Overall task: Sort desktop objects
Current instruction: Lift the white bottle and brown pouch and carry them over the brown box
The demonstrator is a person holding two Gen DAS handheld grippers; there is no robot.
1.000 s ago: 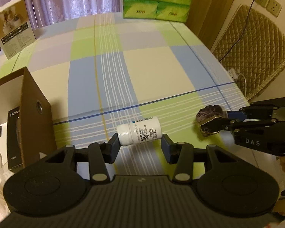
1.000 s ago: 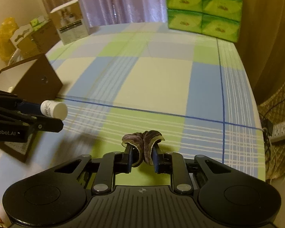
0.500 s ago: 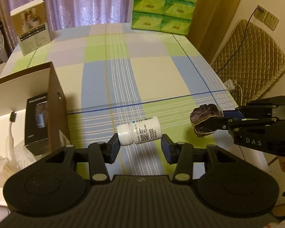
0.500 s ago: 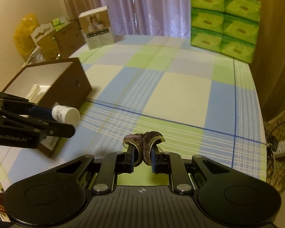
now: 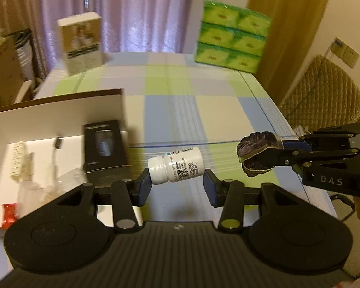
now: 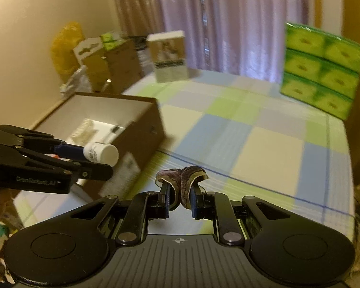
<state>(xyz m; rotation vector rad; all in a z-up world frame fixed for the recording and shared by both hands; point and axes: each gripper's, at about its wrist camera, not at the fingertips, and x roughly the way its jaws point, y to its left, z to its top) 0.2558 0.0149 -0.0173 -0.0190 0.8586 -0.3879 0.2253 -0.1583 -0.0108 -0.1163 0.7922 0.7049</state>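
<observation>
Left gripper (image 5: pixel 177 184) grasps a white pill bottle (image 5: pixel 176 168) sideways, beside the open brown box (image 6: pixel 122 122) at the desk's left edge. Right gripper (image 6: pixel 179 202) is clenched on a purple scrunchie (image 6: pixel 181 180).

Checked tablecloth table (image 5: pixel 180 100): open brown box (image 5: pixel 60 110), upright carton (image 5: pixel 81 43), green tissue packs (image 5: pixel 230 40).

- Stack of green tissue packs (image 5: pixel 231 45), far end of the table, right side.
- Upright white-and-tan carton (image 5: pixel 81 43), far end, left side.
- Lilac curtains (image 5: pixel 136 12) behind the table.
- Checked tablecloth (image 5: pixel 180 100), blue, green and cream.
- Quilted chair cushion (image 5: pixel 323 96), right of the table.
- Wall socket (image 5: pixel 344 52).
</observation>
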